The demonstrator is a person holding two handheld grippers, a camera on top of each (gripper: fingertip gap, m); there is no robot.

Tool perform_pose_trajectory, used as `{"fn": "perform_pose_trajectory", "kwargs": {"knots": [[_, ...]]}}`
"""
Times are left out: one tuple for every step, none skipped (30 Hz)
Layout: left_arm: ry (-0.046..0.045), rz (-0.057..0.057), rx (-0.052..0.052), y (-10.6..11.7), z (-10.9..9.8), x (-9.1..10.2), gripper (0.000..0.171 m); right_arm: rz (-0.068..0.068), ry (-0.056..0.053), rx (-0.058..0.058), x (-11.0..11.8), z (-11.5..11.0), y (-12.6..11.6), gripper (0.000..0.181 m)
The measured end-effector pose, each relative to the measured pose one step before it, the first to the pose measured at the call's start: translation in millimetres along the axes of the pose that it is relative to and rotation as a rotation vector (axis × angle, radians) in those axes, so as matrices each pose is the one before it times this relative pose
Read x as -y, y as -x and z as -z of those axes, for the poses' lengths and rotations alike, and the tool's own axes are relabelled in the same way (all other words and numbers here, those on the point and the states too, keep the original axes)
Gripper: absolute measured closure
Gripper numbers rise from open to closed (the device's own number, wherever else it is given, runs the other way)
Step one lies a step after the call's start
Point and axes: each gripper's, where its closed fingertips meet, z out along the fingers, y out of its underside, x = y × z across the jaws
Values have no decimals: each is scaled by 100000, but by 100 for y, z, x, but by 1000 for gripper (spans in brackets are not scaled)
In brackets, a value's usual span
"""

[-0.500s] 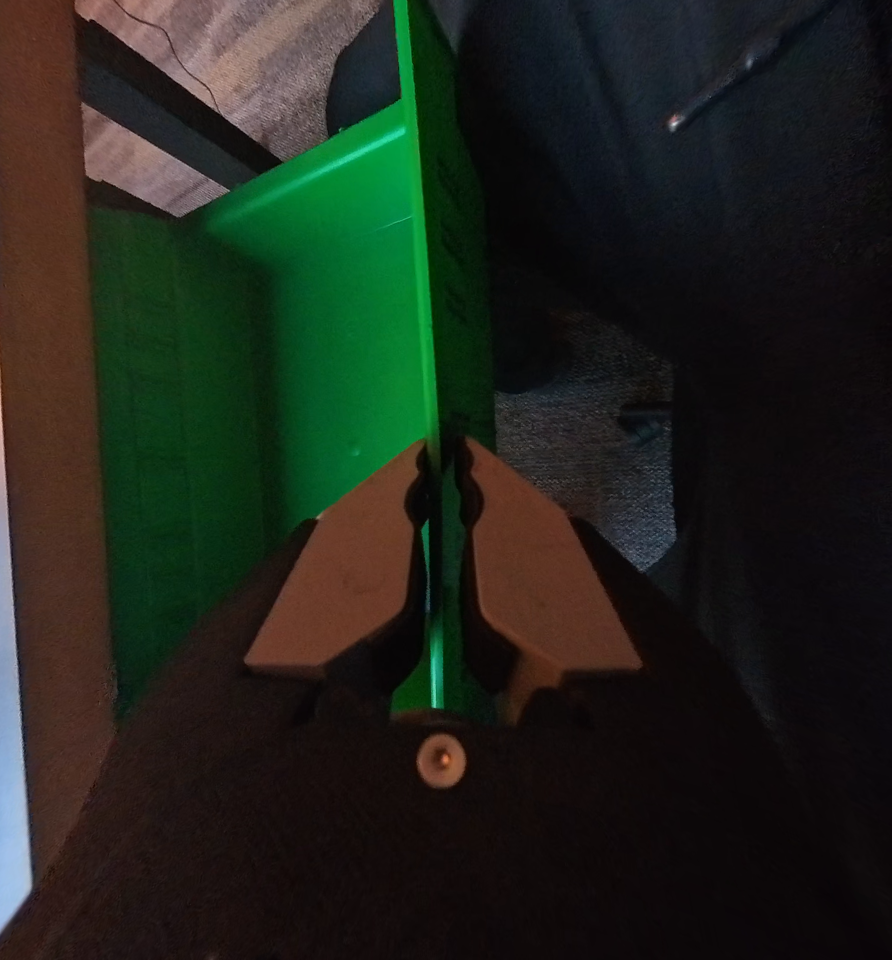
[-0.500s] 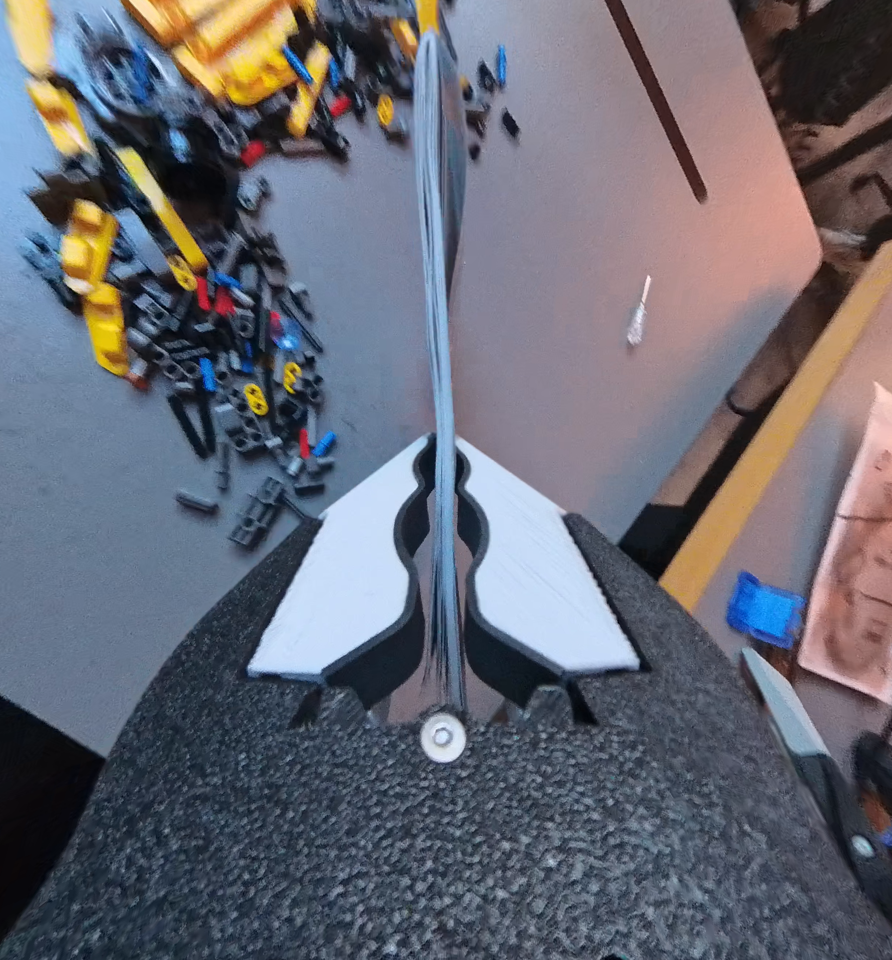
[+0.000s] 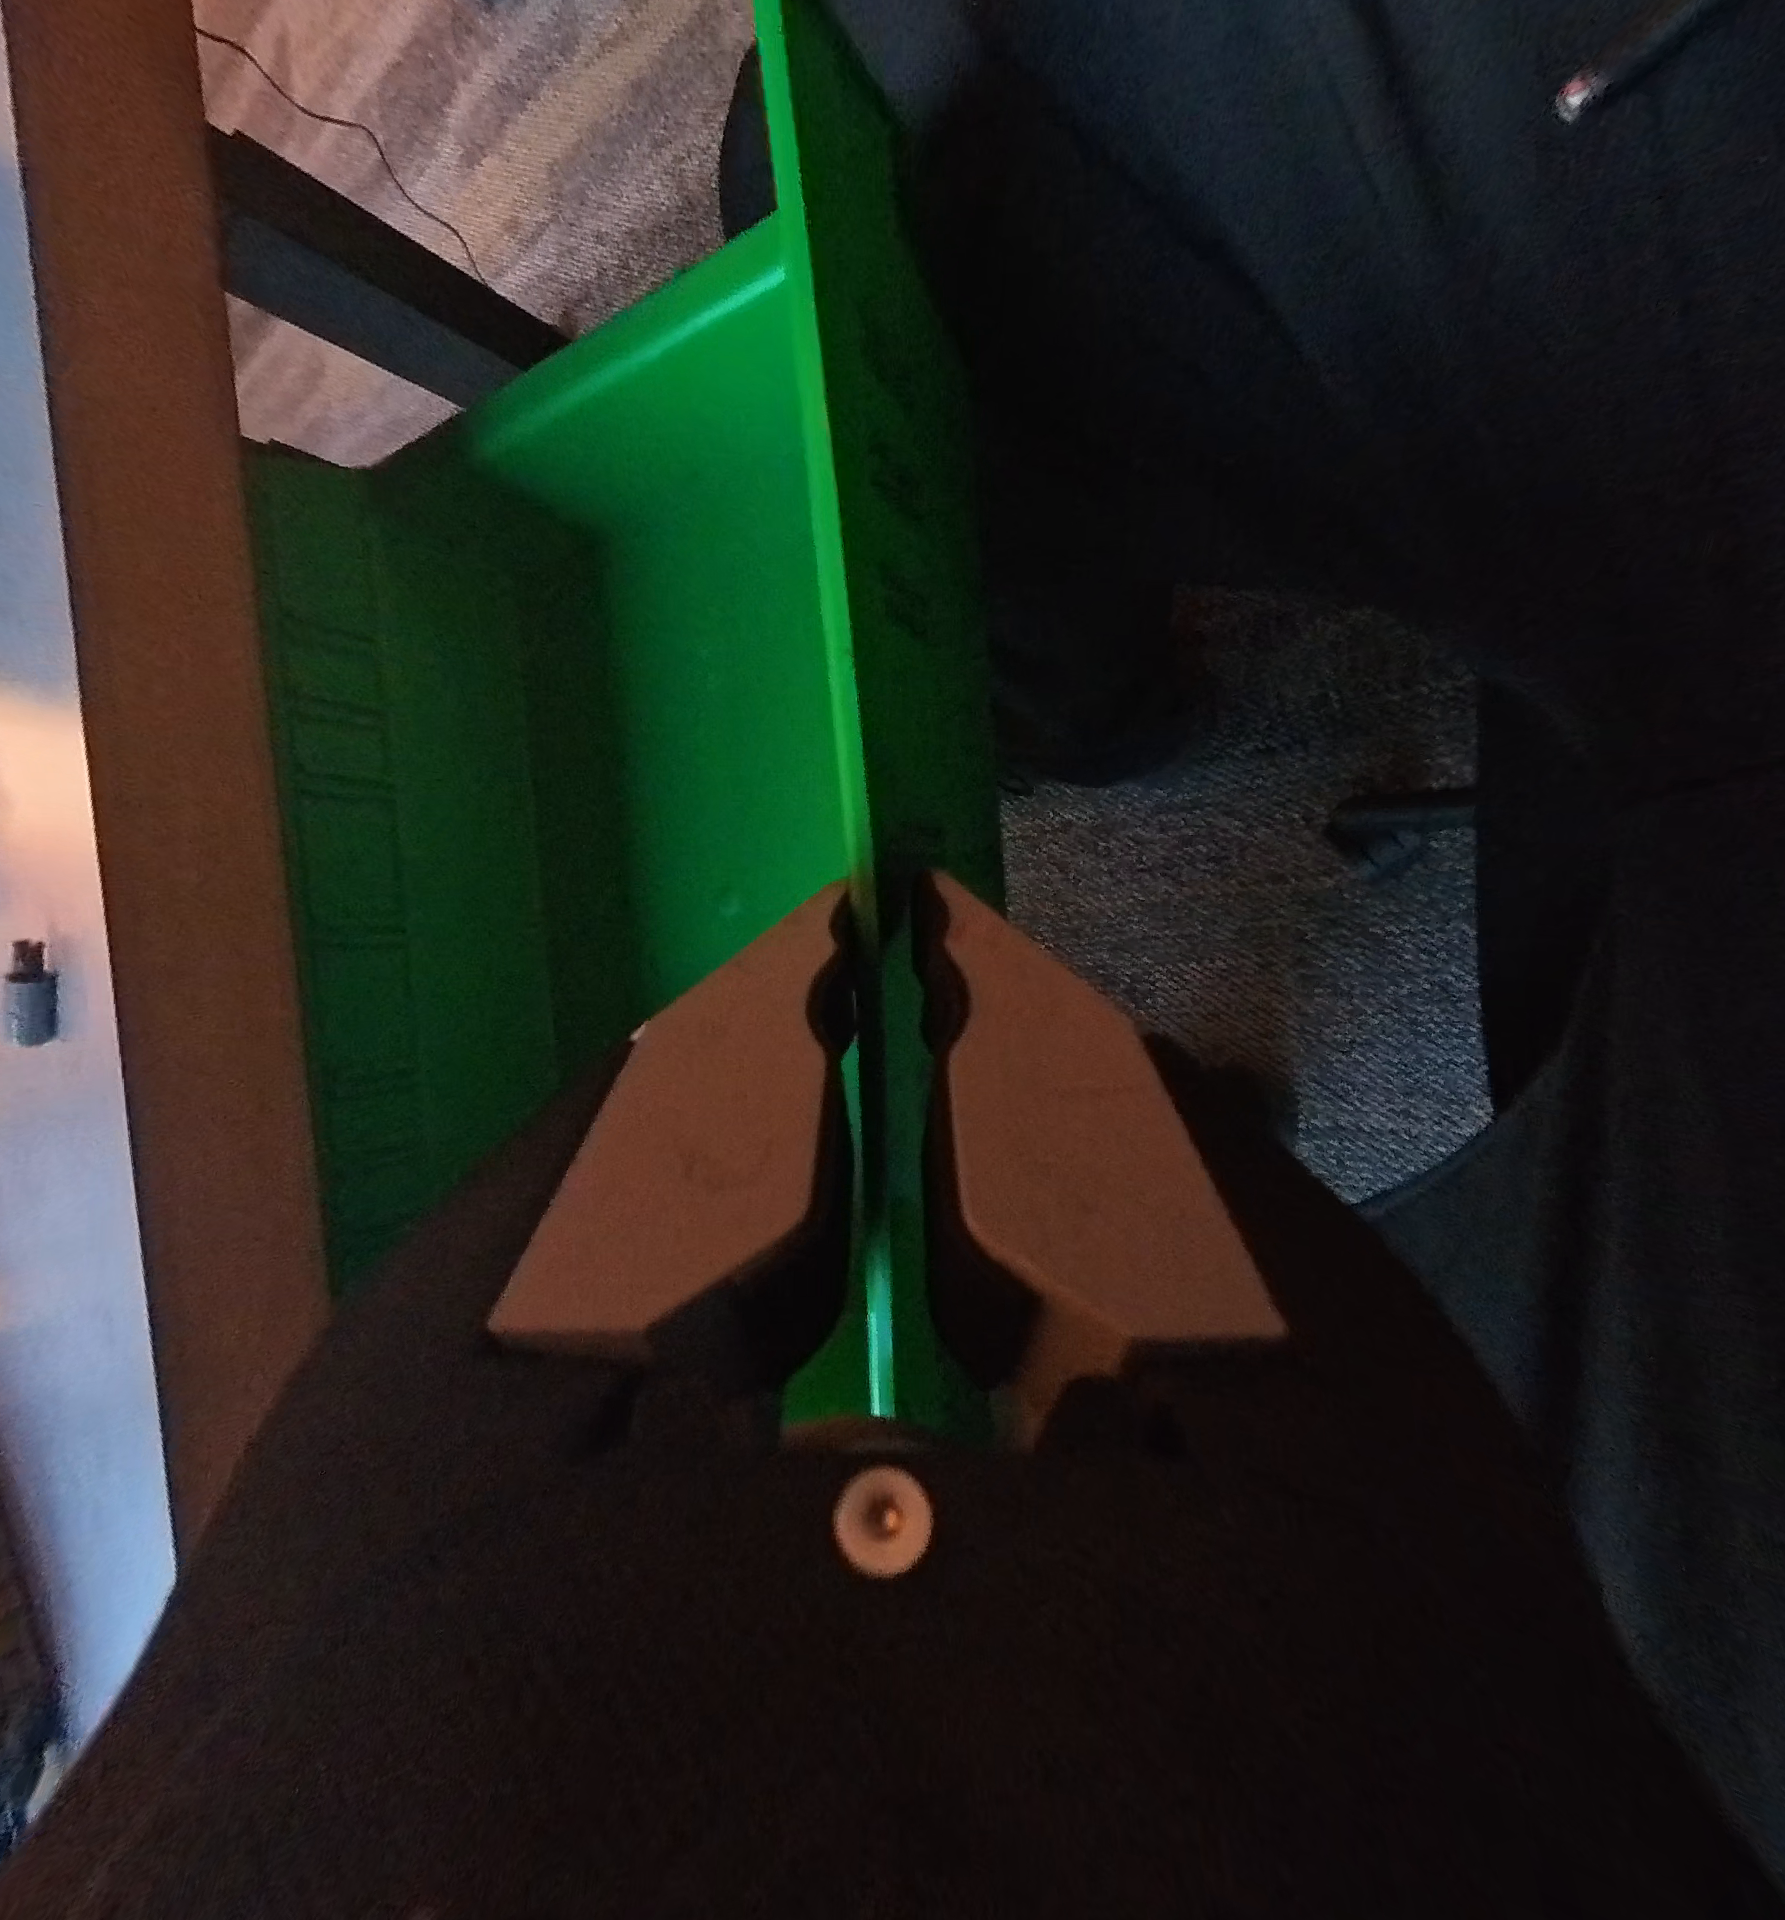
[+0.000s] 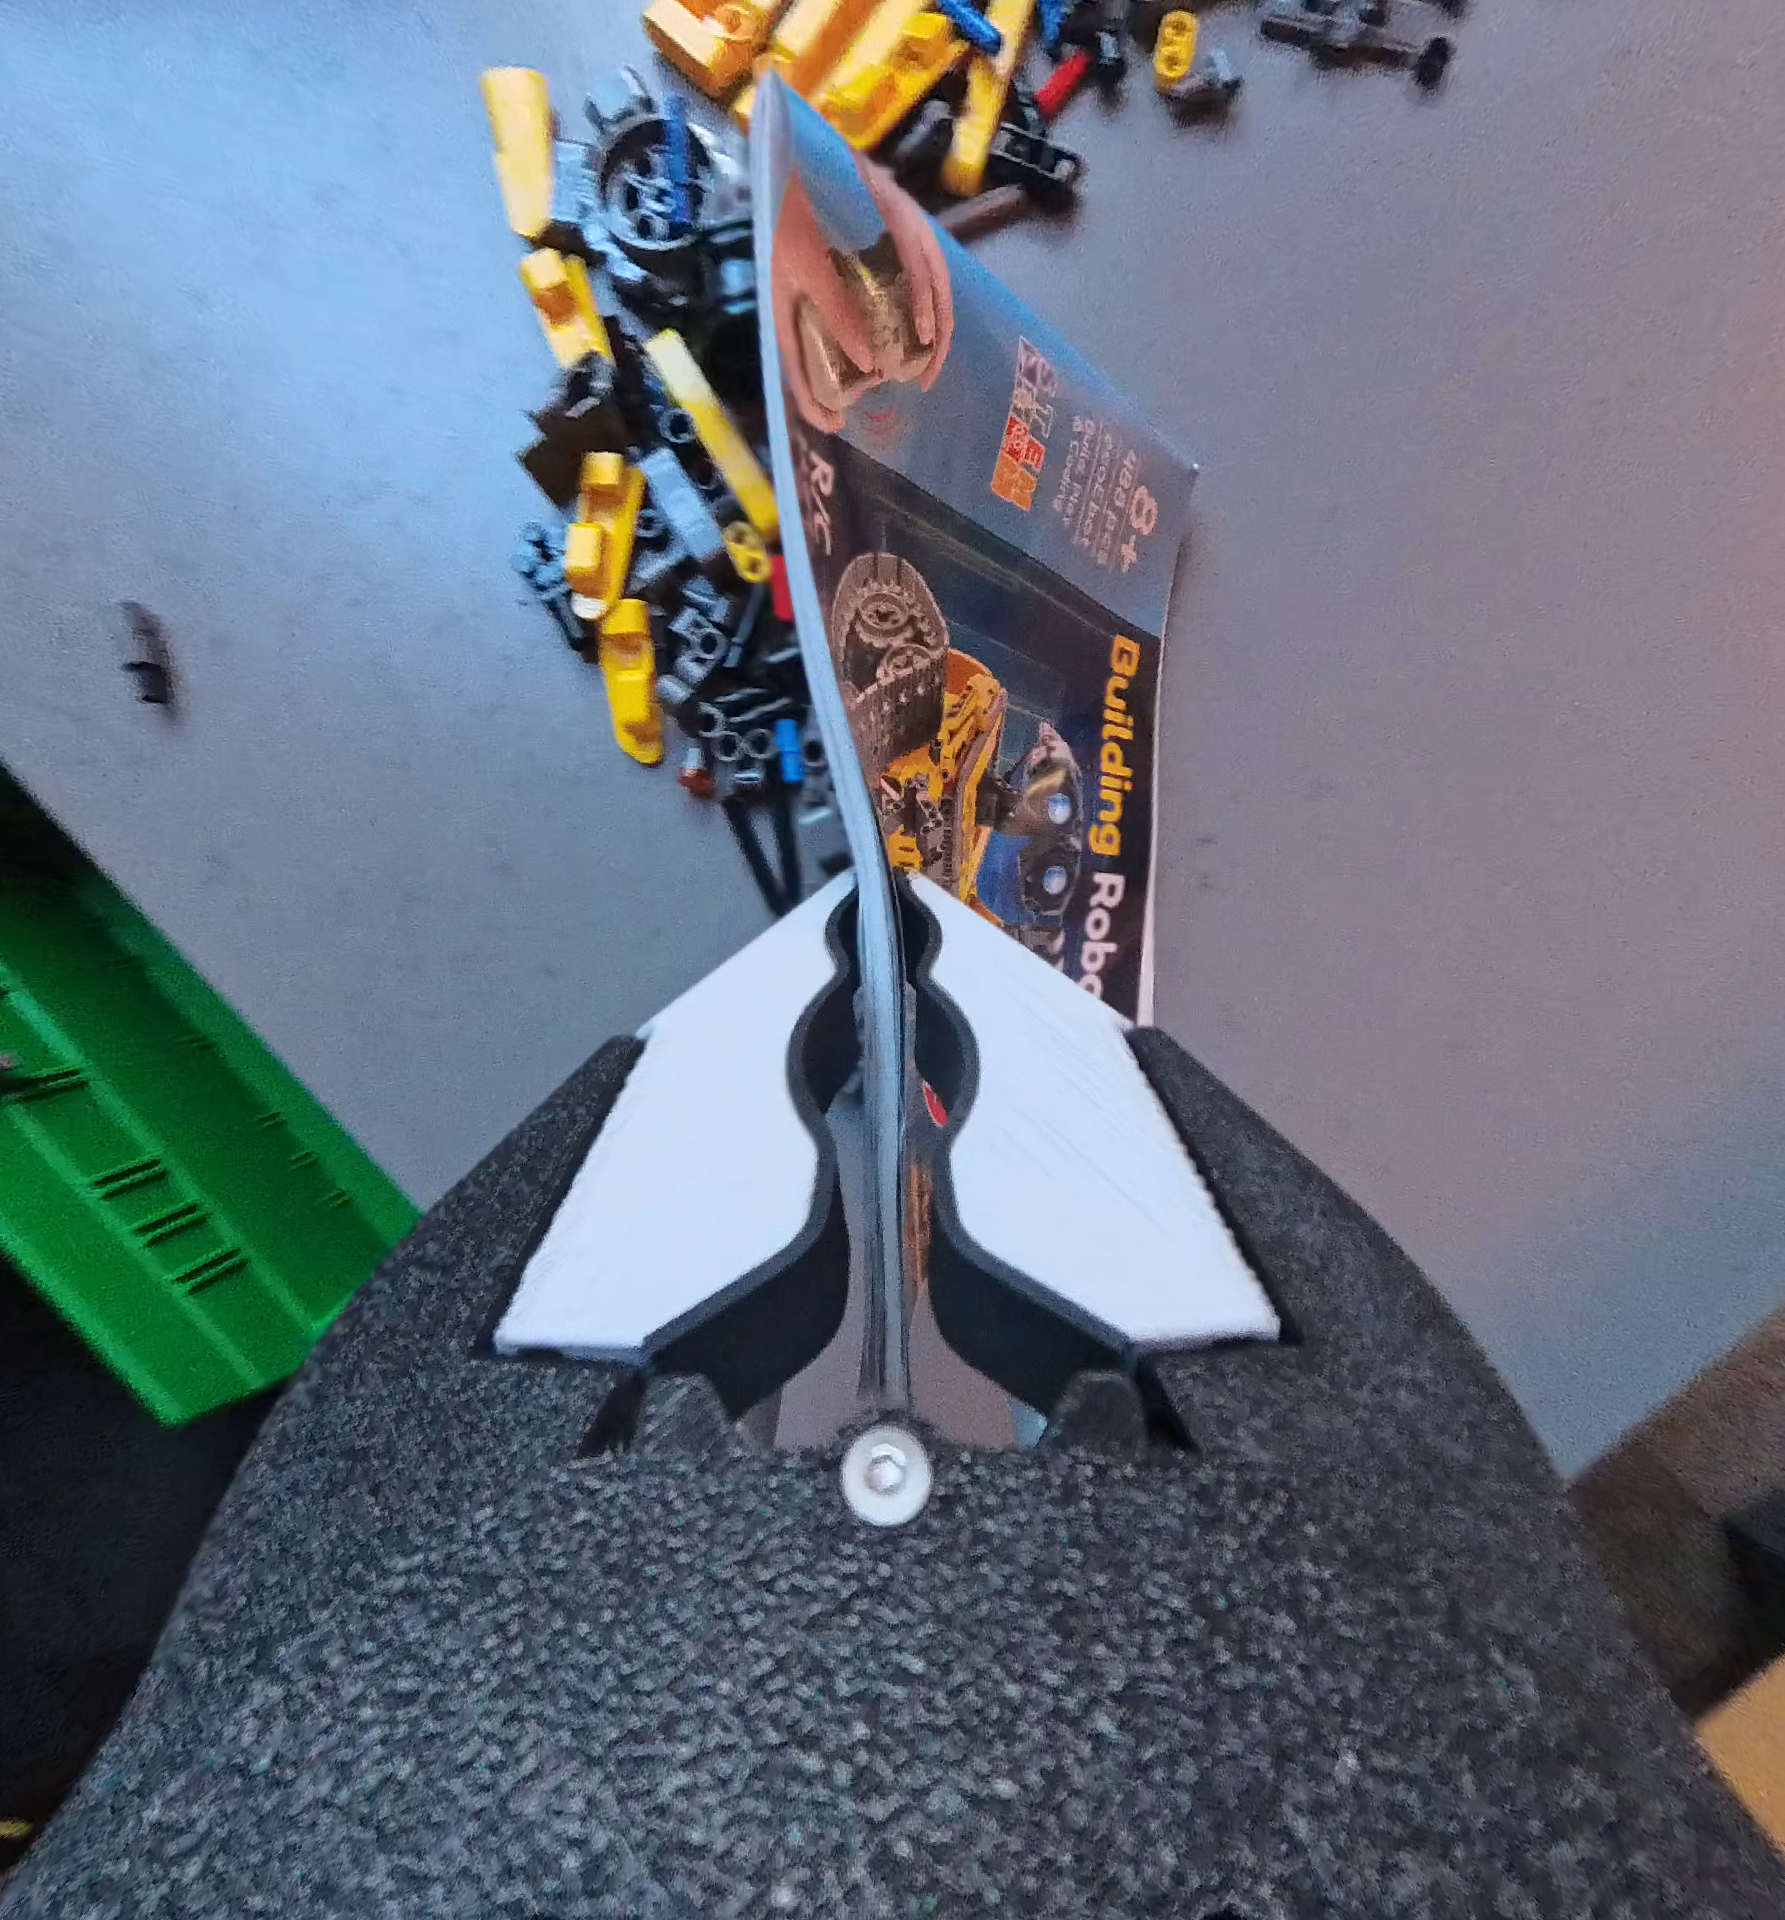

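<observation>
— Left gripper first: what has it got?

— Its two fingers are pinched onto the thin wall of a green plastic bin. The wall runs edge-on straight up the middle of the left wrist view, with the bin's hollow to the left of it.

— And where does the bin sit?

— Off the tabletop, just past its brown edge band, which crosses the left side of that view. Below and beyond it lies grey carpet. Dark clothing of a person fills the right side.

— Does the bin show elsewhere?

— Yes, in the right wrist view its ribbed outer side pokes in at the left border, beside the near edge of the tabletop.

— Right gripper?

— Clenched on a glossy instruction booklet, gripped at one edge so the pages stand upright and nearly edge-on, bowing a little to the right. The printed cover faces right; it bears pictures and writing.

— What is under it?

— The grey tabletop, with a pile of building pieces spread behind and left of the booklet: yellow, black, grey, some blue and red, and a spoked wheel among them. More pieces lie along the top border. One small dark piece lies alone, well apart toward the left.

— Is the booklet touching the tabletop?

— I cannot tell; its far corner looks close to the surface, but motion blur hides any contact.
</observation>
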Motion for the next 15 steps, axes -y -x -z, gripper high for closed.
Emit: {"fn": "perform_pose_trajectory", "kwargs": {"knots": [[-178, -267, -167, 76, -112, -55, 165, -302, -1105, 4308, 160, 28, 637, 181], [-172, -289, -26, 130, -102, -43, 165, -1013, -1192, 4303, 172, 29, 627, 181], [-155, 28, -66, 144, -93, -19, 165, -1494, -1148, 3528, 190, 18, 540, 181], [-124, 16, -40, 157, -78, -7, 165, -796, -1118, 3194, 190, 24, 543, 181], [-236, 91, -59, 128, -79, 26, 165, -401, -628, 3013, 142, 9, 527, 181], [-241, -91, 34, 84, -88, 13, 165, -518, -452, 2413, 103, 7, 428, 181], [-107, -296, 126, 40, -120, -8, 165, -616, -440, 2295, 106, 1, 379, 181], [74, -368, 46, -17, -123, -32, 165, -669, -514, 2243, 93, 8, 350, 181], [14, -485, 101, -12, -144, -54, 165, -889, -591, 2170, 89, 10, 332, 181], [-10, 72, -167, 5, -107, -53, 165, -909, -574, 1980, 75, -20, 310, 181], [-102, 96, -41, 71, -65, -22, 165, -746, -551, 1838, 41, -29, 331, 181], [-97, -215, 182, 131, -22, 15, 165, -682, -352, 1817, -4, -64, 341, 181], [-6, 95, 23, 140, -27, 25, 165, -340, -151, 1372, -47, -91, 305, 181], [-70, 55, 219, 173, -44, 53, 165, 102, 56, 701, -75, -94, 262, 181], [-4, 12, 175, 158, -52, 58, 165, 181, 98, 410, -81, -89, 237, 181]]}}
